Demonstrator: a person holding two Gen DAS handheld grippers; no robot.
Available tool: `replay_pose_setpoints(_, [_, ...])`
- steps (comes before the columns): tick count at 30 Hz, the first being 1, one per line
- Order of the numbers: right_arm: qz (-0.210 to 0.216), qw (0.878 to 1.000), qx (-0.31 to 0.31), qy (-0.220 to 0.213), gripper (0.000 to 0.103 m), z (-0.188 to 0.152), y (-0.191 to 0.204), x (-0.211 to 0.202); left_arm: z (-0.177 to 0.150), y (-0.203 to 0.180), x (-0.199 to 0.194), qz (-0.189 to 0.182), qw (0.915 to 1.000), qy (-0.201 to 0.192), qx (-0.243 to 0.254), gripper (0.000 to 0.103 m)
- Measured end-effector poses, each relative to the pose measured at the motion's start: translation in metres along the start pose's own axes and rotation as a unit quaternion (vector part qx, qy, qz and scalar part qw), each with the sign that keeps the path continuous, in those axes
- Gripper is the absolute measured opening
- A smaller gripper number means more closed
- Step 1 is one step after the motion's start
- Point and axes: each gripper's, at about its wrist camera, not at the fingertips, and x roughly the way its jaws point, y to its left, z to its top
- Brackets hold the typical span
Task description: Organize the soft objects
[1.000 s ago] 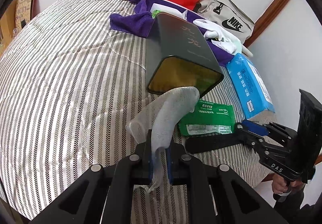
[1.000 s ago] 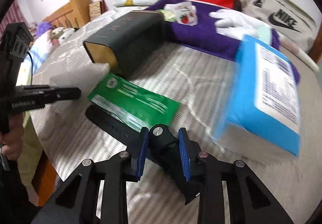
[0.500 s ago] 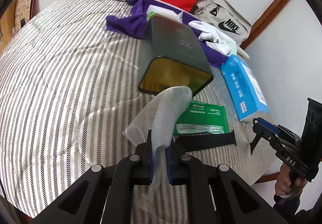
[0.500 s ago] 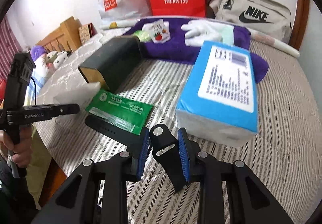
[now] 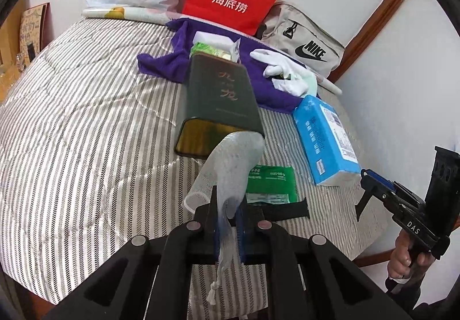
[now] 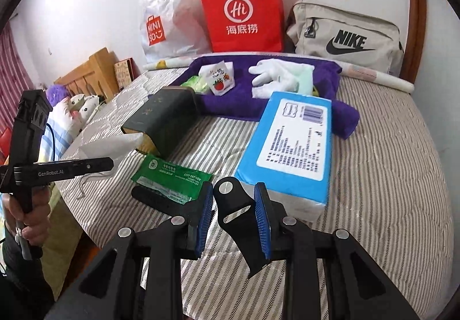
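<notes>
While I am watching through both wrist cameras, my left gripper [image 5: 227, 222] is pinching a white mesh pouch [image 5: 230, 167], jaws nearly together on the netting. The pouch is sticking up out of the pads and flopping toward the open end of a dark green box [image 5: 218, 101], which is lying on its side on the striped bed [image 5: 86, 119]; the pouch's knotted drawstring is dangling below the fingers. From the right camera, the pouch [image 6: 112, 144] is hanging just in front of the box mouth [image 6: 161, 121].

My right gripper [image 6: 234, 216] is clamping a black folding knife [image 6: 238, 210], its pads pressing on the handle at a narrow setting, clear of the bedcover.

A green packet [image 6: 172, 179] is lying on the bed near the box, overlapping a black strap [image 6: 152, 199]. A blue tissue pack [image 6: 290, 147] is sitting just right of them. Farther back, white gloves [image 6: 273, 75] are resting on a purple towel [image 6: 244, 101], with a red bag [image 6: 241, 12], a white bag [image 6: 166, 21] and a beige bag [image 6: 348, 35] against the wall.
</notes>
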Motion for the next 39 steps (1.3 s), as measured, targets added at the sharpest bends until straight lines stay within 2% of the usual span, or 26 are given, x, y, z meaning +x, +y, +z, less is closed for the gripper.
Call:
replay_pose_setpoints(16, [0.005, 1.0, 0.003, -0.024, 0.029, 0.008, -0.001, -0.02, 0.007, -0.008, -0.037, -0.003, 0.9996, -0.028, 0.009, 0.008])
replay_pose_setpoints(25, [0.003, 0.999, -0.003, -0.041, 0.029, 0.032, -0.002, -0.029, 0.032, -0.022, -0.05, 0.001, 0.9986, -0.045, 0.029, 0.008])
replay_pose_setpoints(33, [0.004, 0.998, -0.01, -0.055, 0.029, 0.058, -0.002, -0.028, 0.058, -0.033, -0.041, 0.005, 0.9982, -0.043, 0.041, 0.008])
replay_pose_setpoints(39, [0.013, 0.999, -0.008, -0.049, 0.029, 0.078, -0.006, -0.015, 0.076, -0.035, -0.034, 0.007, 0.9982, -0.041, 0.042, 0.008])
